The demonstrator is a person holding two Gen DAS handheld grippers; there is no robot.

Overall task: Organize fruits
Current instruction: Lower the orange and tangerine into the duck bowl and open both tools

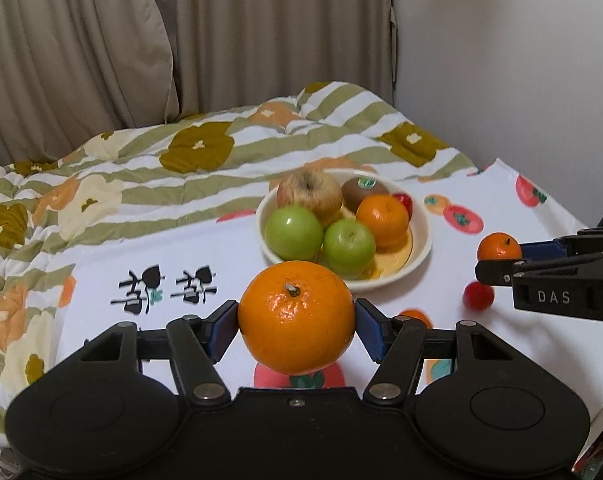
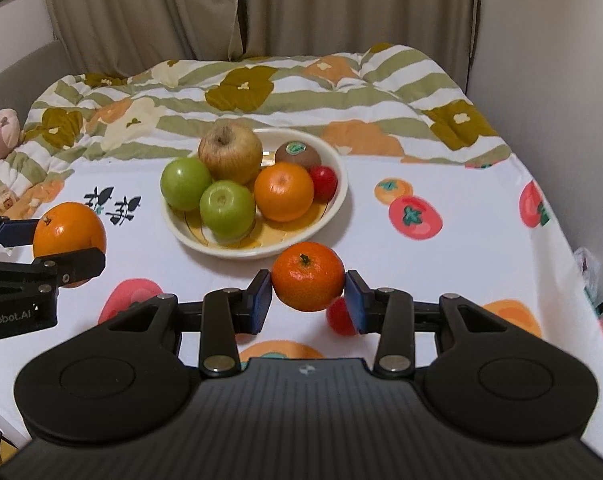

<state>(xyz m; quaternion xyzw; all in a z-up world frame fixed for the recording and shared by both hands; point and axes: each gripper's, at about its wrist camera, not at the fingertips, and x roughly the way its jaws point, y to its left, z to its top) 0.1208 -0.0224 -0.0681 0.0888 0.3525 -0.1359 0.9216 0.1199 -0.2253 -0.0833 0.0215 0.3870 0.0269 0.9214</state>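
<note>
Gripping oranges, both claws near bowl rim [image 2: 343, 184], cloth [image 2: 461, 264] open rightward.

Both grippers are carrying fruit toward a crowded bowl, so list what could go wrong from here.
1. The bowl is nearly full; a dropped orange may roll off the green apples and over the rim.
2. The left gripper and right gripper could collide at the bowl.
3. The right gripper pinches its mandarin only at the sides; it may slip. A red fruit lies below.
</note>
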